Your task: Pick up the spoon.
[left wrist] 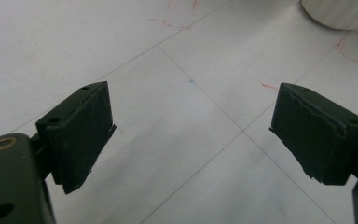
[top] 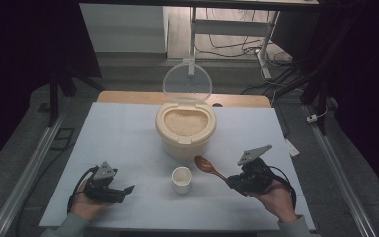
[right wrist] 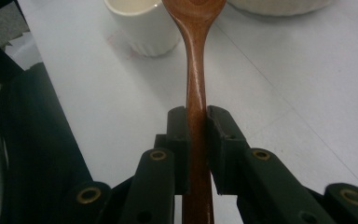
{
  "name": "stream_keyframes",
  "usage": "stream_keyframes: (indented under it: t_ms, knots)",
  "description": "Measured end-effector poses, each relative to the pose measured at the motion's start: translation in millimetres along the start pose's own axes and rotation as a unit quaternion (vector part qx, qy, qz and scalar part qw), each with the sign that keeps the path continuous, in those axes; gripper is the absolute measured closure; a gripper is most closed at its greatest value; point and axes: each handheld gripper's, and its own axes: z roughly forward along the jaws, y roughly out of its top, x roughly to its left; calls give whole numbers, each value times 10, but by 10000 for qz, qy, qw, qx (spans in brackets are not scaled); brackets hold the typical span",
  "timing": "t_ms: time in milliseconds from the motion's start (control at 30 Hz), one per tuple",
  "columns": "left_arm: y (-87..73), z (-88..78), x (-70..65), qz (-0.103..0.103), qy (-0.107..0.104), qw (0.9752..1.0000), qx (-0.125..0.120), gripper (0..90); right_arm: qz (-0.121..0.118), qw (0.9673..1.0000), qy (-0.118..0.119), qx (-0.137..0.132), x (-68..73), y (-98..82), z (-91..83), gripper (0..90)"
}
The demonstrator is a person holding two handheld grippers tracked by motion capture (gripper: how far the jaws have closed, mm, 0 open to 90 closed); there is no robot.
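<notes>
The rice tub [top: 186, 129] sits at the far middle of the table [top: 118, 128], with its clear lid [top: 187, 81] standing up. It is big and full, so it is likely heavy. You don't need to lift it; the top is open for scooping.

The cup [top: 181, 179] stands near you, just in front of the tub. It looks small and light, and it could tip if you bump it. It may break if it falls.

The spoon [top: 210, 168] is to the right of the cup, bowl end pointing at the tub. It is wood, so it is stiff and light. It looks shiny and smooth, so it may slip or twist. Hold it on the handle, as you do now.

Your right gripper [top: 233, 181] is squeezed tight on the spoon handle, a jaw on each side. Your right hand [top: 276, 197] holds it low, pointing left and far.

Your left gripper [top: 127, 189] rests on the near left, jaws wide apart, holding nothing. It points right, toward the cup.
</notes>
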Motion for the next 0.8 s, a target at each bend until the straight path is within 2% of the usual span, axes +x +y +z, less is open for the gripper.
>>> stream_keyframes:
  t_ms: [200,300,633,800]
  knots:
    - [5,11,4,1,4,10000,18,125,-100,9996,224,-118,59,65,40,792]
    - [6,10,-1,3,8,10000,15,125,-234,9993,253,-165,112,148,66,791]
    - [23,-10,0,-20,-31,10000,-31,124,-440,9982,310,-246,212,275,95,791]
    - [74,-71,-14,-5,-109,9999,-116,124,-669,9969,351,-197,278,344,139,790]
